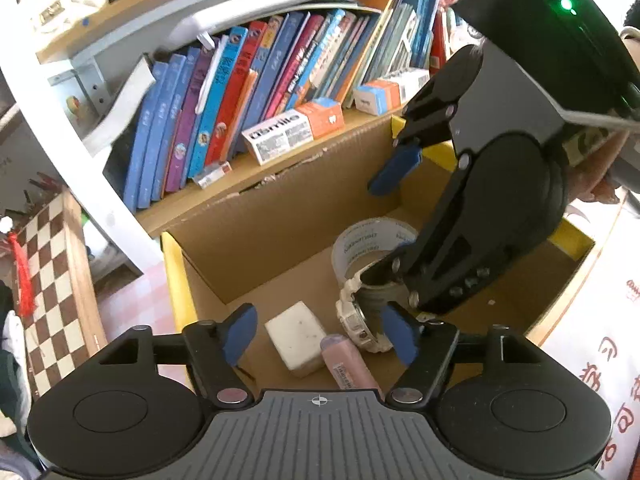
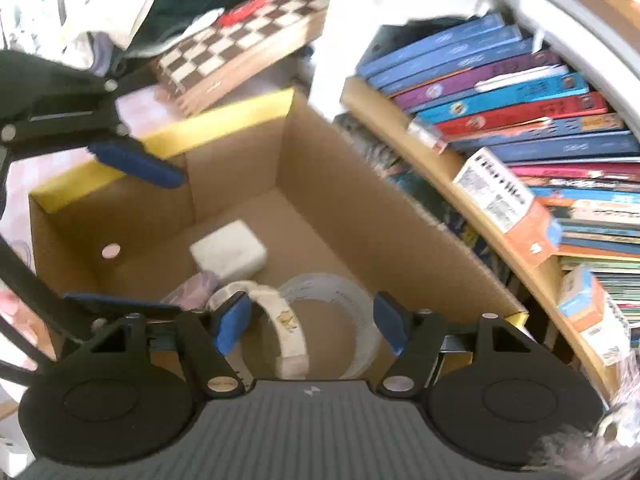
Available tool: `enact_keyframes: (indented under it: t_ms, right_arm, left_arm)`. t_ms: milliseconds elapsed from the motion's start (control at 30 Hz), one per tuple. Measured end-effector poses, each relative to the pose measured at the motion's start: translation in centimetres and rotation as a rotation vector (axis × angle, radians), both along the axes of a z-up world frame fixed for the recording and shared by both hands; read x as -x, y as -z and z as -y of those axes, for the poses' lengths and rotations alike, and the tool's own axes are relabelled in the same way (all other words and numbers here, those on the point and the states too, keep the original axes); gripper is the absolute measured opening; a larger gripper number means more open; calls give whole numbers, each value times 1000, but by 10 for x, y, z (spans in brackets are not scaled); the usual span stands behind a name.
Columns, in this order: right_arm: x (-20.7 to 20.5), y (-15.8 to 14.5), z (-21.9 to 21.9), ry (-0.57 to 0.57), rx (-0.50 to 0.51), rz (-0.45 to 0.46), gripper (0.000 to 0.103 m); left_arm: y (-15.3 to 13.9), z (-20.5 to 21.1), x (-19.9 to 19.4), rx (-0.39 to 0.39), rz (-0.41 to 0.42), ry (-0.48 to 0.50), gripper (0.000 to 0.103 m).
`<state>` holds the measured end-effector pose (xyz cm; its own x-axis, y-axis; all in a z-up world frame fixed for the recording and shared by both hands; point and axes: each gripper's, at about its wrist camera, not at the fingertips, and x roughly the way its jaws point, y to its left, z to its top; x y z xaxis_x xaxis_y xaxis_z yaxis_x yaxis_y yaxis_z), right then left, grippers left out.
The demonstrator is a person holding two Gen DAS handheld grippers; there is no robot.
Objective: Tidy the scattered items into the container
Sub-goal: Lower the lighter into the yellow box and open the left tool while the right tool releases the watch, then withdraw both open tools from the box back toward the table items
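Cardboard box sits beside bookshelf and chessboard.

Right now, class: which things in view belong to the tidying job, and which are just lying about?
Job:
cardboard box
white watch
tape roll
white block
pink tube
left gripper, open
right gripper, open

Lying about:
shelved books
chessboard
toothpaste carton

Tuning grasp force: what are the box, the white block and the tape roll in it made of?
Box: corrugated cardboard, matte brown, torn fuzzy edge, yellow tape on the rim.
White block: likely foam or sponge, matte, soft rounded corners, specks; could be an eraser.
Tape roll: glossy translucent plastic film, printed, probably on a card core.
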<state>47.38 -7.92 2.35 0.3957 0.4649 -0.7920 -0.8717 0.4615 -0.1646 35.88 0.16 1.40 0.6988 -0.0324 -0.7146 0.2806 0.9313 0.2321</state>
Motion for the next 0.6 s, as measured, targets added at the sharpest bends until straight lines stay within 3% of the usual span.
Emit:
enact_keyframes:
  t_ms: [600]
  right_arm:
    - [34, -49, 40, 125, -185, 74, 77]
  left_arm:
    - [-38, 5, 54, -13, 159, -6, 87]
